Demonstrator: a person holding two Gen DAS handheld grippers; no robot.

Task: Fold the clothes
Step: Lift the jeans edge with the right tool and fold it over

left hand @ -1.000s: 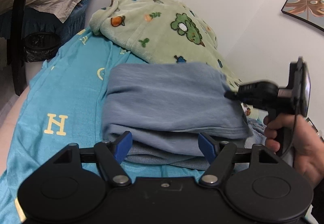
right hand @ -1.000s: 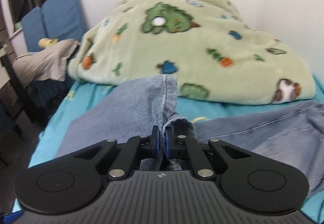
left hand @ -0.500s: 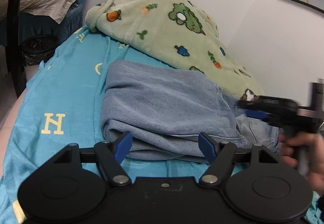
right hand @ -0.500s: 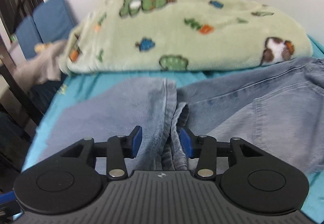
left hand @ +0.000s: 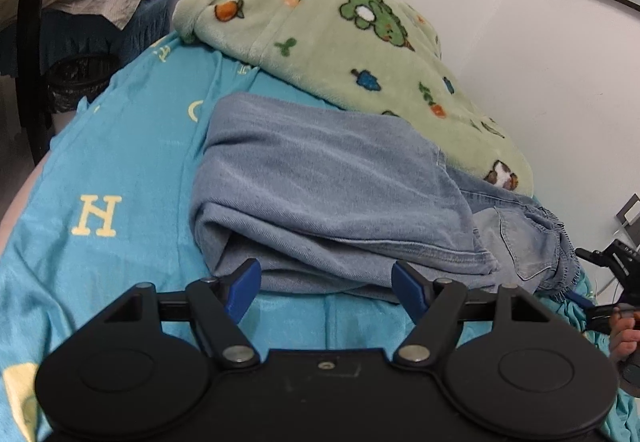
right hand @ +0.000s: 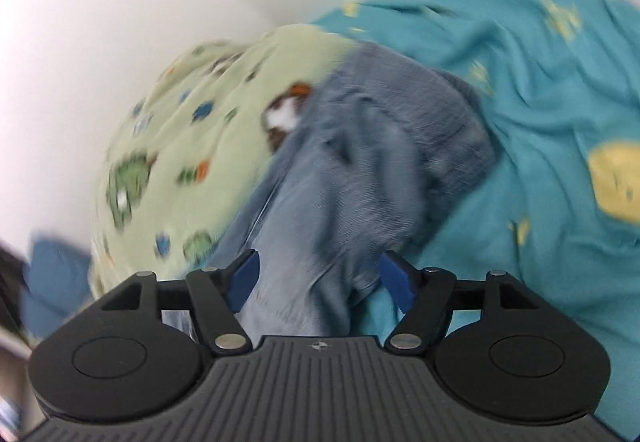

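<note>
Close up, the left gripper has its blue tips spread wide and holds nothing. The right gripper is spread wide and empty too, though its view is blurry. Just past them, the jeans lie folded over on the blue sheet. The waist end sticks out at the right. Further back sits the green blanket. To fold well, grab an edge flat and keep layers even.

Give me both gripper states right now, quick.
Left gripper: open, empty, at the near edge of the folded jeans.
Right gripper: open, holding nothing; the jeans lie between its spread fingers, view motion-blurred.
</note>
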